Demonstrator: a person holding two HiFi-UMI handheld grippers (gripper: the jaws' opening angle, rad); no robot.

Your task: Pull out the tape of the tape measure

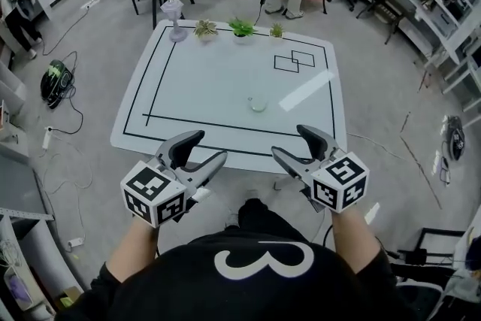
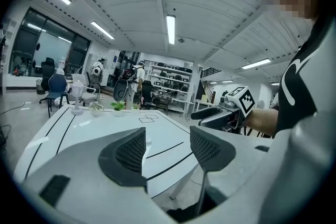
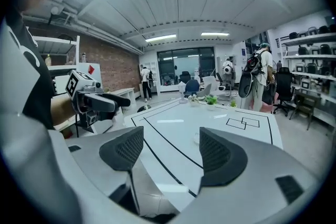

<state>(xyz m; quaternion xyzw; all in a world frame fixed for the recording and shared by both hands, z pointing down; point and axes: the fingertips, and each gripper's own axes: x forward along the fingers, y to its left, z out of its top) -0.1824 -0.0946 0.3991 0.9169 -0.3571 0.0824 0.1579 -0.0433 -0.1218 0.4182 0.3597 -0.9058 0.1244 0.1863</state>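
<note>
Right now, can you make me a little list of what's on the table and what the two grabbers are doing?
table: white top with black lines
far edge: three little green plants and a pale thing on a stand
drawn squares: two overlapping outlines, right of middle
middle: one small round thing, too small to tell what it is
left gripper: jaws apart, nothing between them, at the near edge
right gripper: jaws apart, nothing between them, at the near edge
touching anything: no
</note>
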